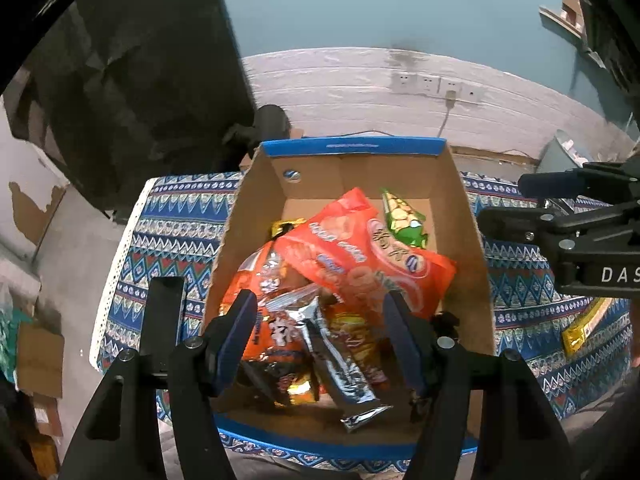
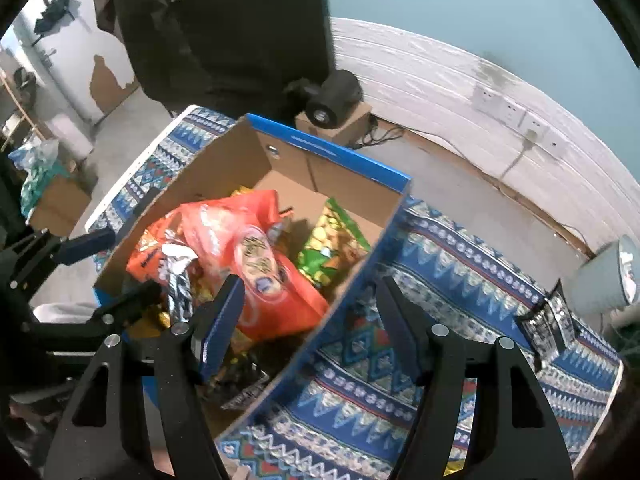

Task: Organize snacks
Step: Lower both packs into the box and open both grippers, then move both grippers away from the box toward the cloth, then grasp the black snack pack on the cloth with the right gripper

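A cardboard box (image 1: pixel 466 240) with a blue rim is set on a patterned cloth (image 1: pixel 176 224) so that loose snacks can be gathered in one place; inside it a large orange bag (image 1: pixel 360 248) is laid across the top of the pile, a green packet (image 1: pixel 404 216) is tucked toward the far corner, and a silver wrapper (image 1: pixel 340 364) lies near the front wall. The left gripper (image 1: pixel 320 340) is held over the near end of the box with its jaws apart and nothing clamped between them; the snacks below are seen through the gap, which suggests a release over the pile. The right gripper (image 2: pixel 310 328) is likewise spread and empty; it is placed astride the box's right wall, one finger over the contents and one over the cloth. A yellow packet (image 1: pixel 580 330) is left on the cloth to the right of the box, and a dark packet (image 2: pixel 548 328) lies further off by the cloth's edge; the sorting is judged unfinished on their account.
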`<state>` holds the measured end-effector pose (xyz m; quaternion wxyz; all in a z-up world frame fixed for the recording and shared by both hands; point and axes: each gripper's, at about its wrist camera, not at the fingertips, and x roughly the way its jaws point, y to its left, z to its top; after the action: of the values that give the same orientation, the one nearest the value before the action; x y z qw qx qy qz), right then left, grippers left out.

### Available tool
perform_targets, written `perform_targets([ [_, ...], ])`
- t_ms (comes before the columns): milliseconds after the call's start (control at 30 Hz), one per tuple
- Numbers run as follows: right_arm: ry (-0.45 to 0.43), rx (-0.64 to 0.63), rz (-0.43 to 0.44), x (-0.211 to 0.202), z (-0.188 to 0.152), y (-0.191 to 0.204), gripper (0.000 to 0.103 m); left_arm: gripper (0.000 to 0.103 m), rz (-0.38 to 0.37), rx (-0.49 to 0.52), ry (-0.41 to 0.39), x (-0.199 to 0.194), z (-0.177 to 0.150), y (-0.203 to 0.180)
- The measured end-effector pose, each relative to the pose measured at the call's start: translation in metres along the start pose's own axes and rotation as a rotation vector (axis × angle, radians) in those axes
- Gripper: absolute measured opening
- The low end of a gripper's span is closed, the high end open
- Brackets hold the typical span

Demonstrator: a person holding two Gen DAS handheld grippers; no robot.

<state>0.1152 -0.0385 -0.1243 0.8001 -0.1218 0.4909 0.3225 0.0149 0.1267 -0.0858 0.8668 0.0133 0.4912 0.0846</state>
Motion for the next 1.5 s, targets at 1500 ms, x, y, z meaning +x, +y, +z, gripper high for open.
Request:
perform_targets([
  [1500,0.208,-0.026,-0.283,-0.032,-0.098,-0.218,0.082,0.083,-0.124,0.497,0.008,0.033,0.057,-0.222],
])
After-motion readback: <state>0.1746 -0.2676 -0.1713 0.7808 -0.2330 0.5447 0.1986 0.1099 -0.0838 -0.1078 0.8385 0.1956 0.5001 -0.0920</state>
